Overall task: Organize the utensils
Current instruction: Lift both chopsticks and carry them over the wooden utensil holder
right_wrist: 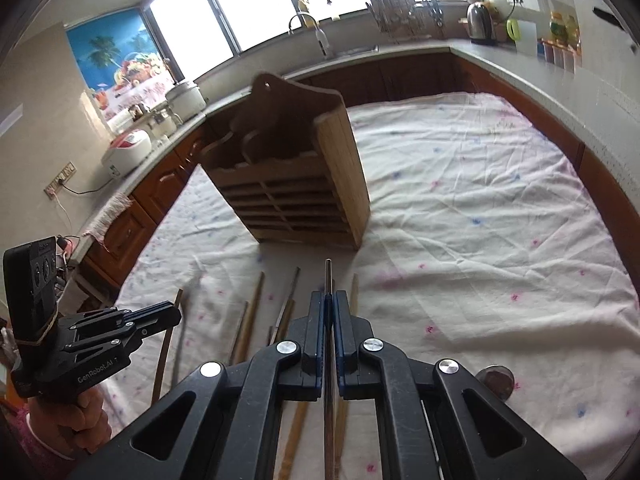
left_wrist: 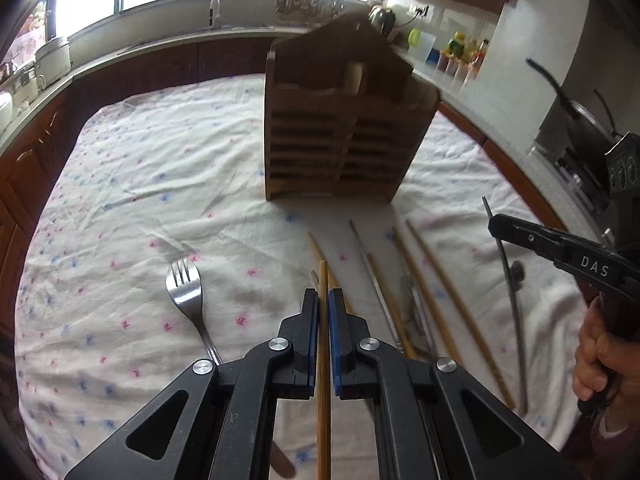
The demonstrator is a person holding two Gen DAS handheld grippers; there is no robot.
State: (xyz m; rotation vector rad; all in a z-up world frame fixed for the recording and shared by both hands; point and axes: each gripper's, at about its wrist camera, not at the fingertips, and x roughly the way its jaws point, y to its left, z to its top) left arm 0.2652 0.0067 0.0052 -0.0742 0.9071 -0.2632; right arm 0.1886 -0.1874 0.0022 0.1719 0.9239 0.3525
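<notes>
A wooden utensil holder (left_wrist: pixel 340 128) with slatted front stands upright on the floral tablecloth; it also shows in the right wrist view (right_wrist: pixel 296 184). My left gripper (left_wrist: pixel 324 300) is shut on a wooden chopstick (left_wrist: pixel 323 360), held above the cloth. My right gripper (right_wrist: pixel 328 300) is shut on a thin metal chopstick (right_wrist: pixel 328 276). Several wooden and metal chopsticks (left_wrist: pixel 424 288) lie on the cloth in front of the holder. A metal fork (left_wrist: pixel 186 292) lies to the left. The right gripper appears in the left wrist view (left_wrist: pixel 496 226), and the left gripper in the right wrist view (right_wrist: pixel 172 314).
A metal spoon bowl (right_wrist: pixel 496 378) lies at the right of my right gripper. Counters with cookers (right_wrist: pixel 128 148), a sink tap (right_wrist: pixel 316 36), a kettle (right_wrist: pixel 480 20) and a dish rack (right_wrist: pixel 400 8) surround the table (right_wrist: pixel 480 200).
</notes>
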